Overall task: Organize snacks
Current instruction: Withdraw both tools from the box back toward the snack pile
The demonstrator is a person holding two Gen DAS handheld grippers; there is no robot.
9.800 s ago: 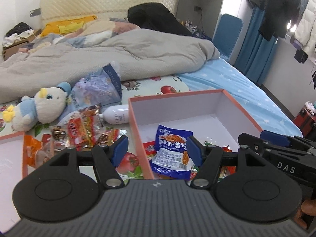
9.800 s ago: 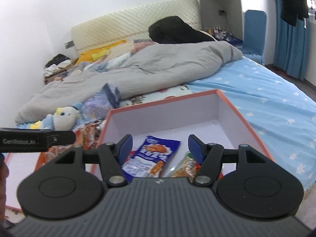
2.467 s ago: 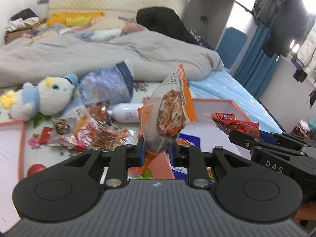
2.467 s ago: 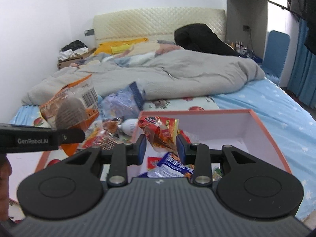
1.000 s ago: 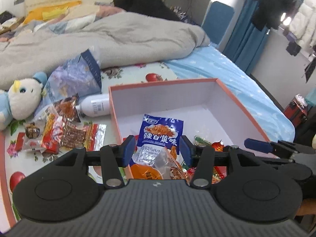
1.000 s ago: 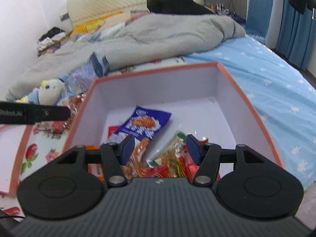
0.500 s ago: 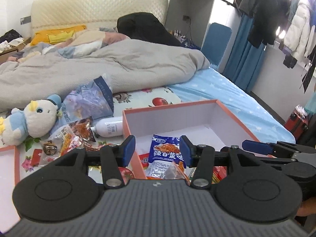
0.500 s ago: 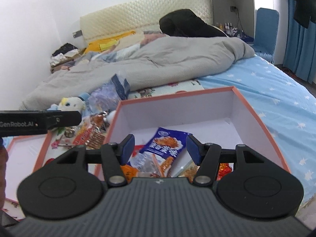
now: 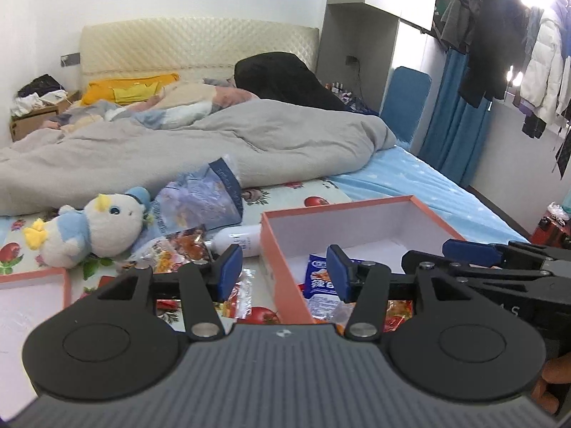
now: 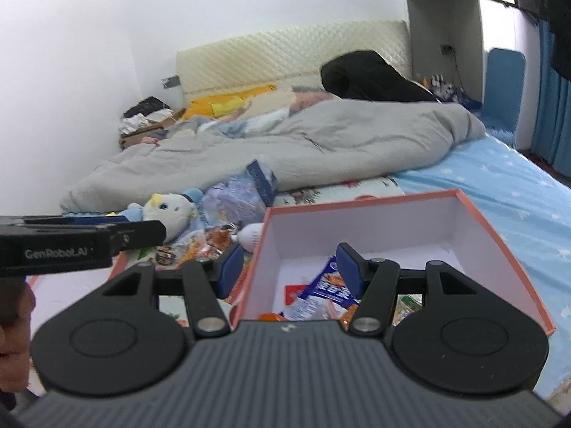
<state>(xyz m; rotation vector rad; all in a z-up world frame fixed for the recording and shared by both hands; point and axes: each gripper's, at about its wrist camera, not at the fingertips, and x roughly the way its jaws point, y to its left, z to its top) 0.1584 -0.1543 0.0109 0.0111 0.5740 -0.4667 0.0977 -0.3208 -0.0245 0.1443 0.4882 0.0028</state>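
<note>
While both tools hang above the bed, we see the left gripper (image 9: 283,274) in the lower middle of its frame with its blue pads apart and nothing between them; its jaws have just been opening a little. The right gripper (image 10: 291,270) stands the same way, jaws parted, gripping nothing.

Behind the pads lies the orange-rimmed cardboard box with white inside (image 9: 360,210), at the centre right of the left view. A blue snack packet with white writing (image 9: 319,283) rests on its floor, with some red and orange packets (image 10: 348,312) around it, partly hidden by the tools.

Left of the box, loose shiny snack packets in red and orange (image 9: 178,249) lie on the fruit-printed sheet (image 9: 314,192), beside a white plastic bottle (image 9: 237,237), a crumpled bluish bag (image 9: 200,201) and a white-and-blue plush duck (image 9: 92,230). A grey quilt (image 9: 200,146) fills the middle of the frame.
</note>
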